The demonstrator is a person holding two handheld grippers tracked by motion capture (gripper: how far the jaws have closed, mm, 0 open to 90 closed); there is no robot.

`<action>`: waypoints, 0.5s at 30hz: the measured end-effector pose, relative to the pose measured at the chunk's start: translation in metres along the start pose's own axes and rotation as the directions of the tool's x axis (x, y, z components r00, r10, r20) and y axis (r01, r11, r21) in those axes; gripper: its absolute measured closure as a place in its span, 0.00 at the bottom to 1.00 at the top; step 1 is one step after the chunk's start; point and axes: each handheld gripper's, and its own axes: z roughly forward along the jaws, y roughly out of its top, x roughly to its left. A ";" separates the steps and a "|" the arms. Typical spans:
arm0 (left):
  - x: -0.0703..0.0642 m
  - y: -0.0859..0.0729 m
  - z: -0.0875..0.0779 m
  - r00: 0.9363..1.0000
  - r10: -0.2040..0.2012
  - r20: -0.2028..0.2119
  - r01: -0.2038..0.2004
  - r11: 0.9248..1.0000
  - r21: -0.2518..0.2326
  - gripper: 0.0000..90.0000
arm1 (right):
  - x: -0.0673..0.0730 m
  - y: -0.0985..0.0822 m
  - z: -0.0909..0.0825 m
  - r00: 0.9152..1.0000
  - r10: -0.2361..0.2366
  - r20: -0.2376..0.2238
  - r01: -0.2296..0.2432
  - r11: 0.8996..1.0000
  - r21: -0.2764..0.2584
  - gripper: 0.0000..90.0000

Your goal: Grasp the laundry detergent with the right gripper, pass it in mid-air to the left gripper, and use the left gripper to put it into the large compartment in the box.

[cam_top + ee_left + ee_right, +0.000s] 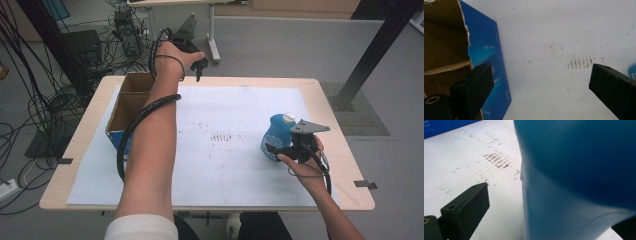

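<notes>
One blue bottle [275, 137] with white cap, upright at right, between spread right gripper [284, 150] jaws, left gripper [199, 67] released far left above box [131, 102].

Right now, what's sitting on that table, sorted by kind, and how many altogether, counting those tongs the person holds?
Blue bottle: 1
Cardboard box: 1
White sheet covering the table: 1
Tongs, left and right: 2
Total: 5

I see an open cardboard box [131, 102] with blue outer walls at the white mat's [225, 165] left edge. Blue bottle [276, 136], white-capped, stands right. Brown smudges [221, 136] mark mid-mat.
</notes>
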 end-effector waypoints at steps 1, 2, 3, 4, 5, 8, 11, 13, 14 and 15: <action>0.000 0.000 0.000 1.000 -0.001 0.001 0.001 1.000 0.000 0.07 | 0.000 0.000 0.000 1.000 0.000 0.001 0.000 1.000 0.000 0.02; 0.000 0.000 0.000 1.000 0.000 0.000 0.000 1.000 0.000 0.07 | 0.000 0.000 0.000 1.000 -0.001 0.001 0.001 1.000 0.000 0.02; 0.000 0.000 0.000 1.000 -0.001 0.000 0.001 1.000 0.000 0.07 | 0.000 0.000 0.000 1.000 0.000 0.001 0.000 1.000 0.000 0.02; 0.000 0.000 0.000 1.000 0.000 0.000 0.000 1.000 0.000 0.07 | 0.000 0.000 0.000 1.000 -0.001 0.000 0.001 1.000 0.000 0.02; 0.000 0.000 -0.001 1.000 0.000 0.000 0.000 1.000 -0.001 0.07 | 0.000 0.000 0.000 1.000 -0.001 0.001 0.001 1.000 -0.001 0.02; 0.000 0.000 -0.001 1.000 -0.001 0.000 0.001 1.000 -0.003 0.07 | 0.001 0.000 0.001 1.000 -0.001 0.000 0.001 1.000 -0.001 0.02; 0.000 0.000 -0.001 1.000 -0.001 -0.001 0.001 1.000 -0.003 0.07 | 0.000 0.000 0.001 1.000 -0.001 0.000 0.001 1.000 -0.001 0.02; 0.000 0.001 -0.001 1.000 -0.001 -0.001 0.001 1.000 -0.004 0.07 | 0.000 0.001 0.001 1.000 -0.002 0.001 0.002 1.000 -0.002 0.02; 0.000 0.001 -0.001 1.000 -0.001 0.000 0.001 1.000 -0.004 0.07 | 0.000 0.001 0.001 1.000 -0.002 0.001 0.002 1.000 -0.002 0.02; 0.000 0.001 -0.001 1.000 -0.001 -0.001 0.001 1.000 -0.003 0.07 | 0.000 0.001 0.001 1.000 -0.001 0.001 0.001 1.000 -0.002 0.02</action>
